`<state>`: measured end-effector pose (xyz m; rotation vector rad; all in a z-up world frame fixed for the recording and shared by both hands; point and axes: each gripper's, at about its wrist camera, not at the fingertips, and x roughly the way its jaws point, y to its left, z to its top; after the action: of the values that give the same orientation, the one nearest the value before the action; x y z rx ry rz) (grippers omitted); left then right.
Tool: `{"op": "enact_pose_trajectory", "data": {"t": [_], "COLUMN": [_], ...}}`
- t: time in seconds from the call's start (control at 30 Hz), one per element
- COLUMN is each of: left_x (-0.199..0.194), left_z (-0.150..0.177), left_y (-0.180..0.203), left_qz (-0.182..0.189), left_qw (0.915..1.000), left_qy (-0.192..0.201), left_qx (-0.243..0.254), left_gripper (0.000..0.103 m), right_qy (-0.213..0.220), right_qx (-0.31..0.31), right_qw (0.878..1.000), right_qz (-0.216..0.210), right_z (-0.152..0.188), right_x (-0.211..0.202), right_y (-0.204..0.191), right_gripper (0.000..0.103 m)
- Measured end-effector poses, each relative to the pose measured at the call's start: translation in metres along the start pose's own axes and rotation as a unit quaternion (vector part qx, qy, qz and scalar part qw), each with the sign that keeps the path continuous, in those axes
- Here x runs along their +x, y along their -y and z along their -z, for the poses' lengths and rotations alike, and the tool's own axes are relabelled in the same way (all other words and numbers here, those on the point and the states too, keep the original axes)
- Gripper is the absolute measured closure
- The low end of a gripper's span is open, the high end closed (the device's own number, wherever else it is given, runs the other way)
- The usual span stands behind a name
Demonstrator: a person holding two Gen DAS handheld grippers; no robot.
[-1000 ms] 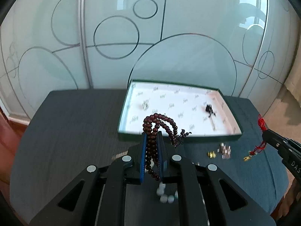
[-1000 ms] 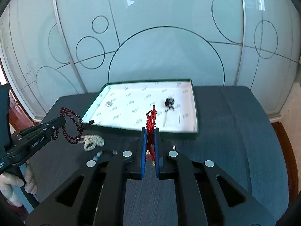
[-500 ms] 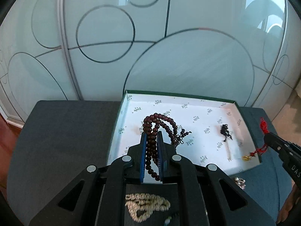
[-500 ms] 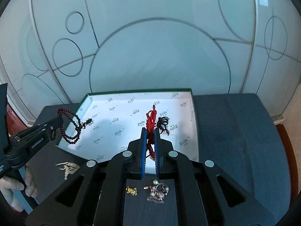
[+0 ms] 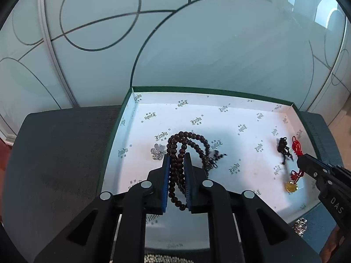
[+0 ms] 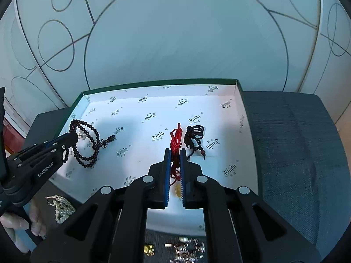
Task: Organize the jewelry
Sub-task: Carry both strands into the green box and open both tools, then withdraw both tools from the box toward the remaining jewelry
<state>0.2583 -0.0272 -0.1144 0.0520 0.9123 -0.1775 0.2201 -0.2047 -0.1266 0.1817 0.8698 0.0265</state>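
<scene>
A shallow green-rimmed box (image 5: 197,88) (image 6: 153,82) with a white printed lining lies on a dark table. My left gripper (image 5: 176,155) (image 6: 73,137) is over the box's left part with a dark red bead necklace (image 5: 186,138) (image 6: 87,151) between its blue pads. Its jaws are opening while the beads hang down to the lining. My right gripper (image 6: 175,151) (image 5: 301,157) is shut on a red cord (image 6: 175,138) (image 5: 296,146). The cord's gold pendant (image 5: 291,187) dangles low over the right part of the box.
A black cord necklace (image 6: 194,135) and a silver flower brooch (image 5: 158,151) lie in the box. On the table (image 5: 54,153) in front of the box are a pale chain (image 6: 60,208) and small trinkets (image 6: 186,248). A frosted glass wall stands behind. A person's hand (image 6: 13,225) holds the left gripper.
Both grippers have moved forward and down, from in front of the box to over its lining, each carrying its piece. The loose jewelry on the table has slid toward the bottom edge of view.
</scene>
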Motion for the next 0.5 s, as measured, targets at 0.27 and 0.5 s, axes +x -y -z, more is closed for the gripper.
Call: {"op": "enact_pose_trajectory", "data": {"t": [0.27, 0.5], "left_x": [0.009, 0.010], "left_z": [0.000, 0.001], "left_y": [-0.003, -0.006], "left_qz": [-0.008, -0.010], "left_qw": [0.9999, 0.9999], "left_qy": [-0.005, -0.009], "left_qx": [-0.005, -0.010], "left_gripper": [0.049, 0.038], "right_qy": [-0.008, -0.005], "right_qx": [0.007, 0.010], "right_qw": [1.000, 1.000], "right_qz": [0.007, 0.013], "right_z": [-0.002, -0.002], "right_x": [0.014, 0.013], "right_y": [0.000, 0.002], "right_gripper": [0.090, 0.072]}}
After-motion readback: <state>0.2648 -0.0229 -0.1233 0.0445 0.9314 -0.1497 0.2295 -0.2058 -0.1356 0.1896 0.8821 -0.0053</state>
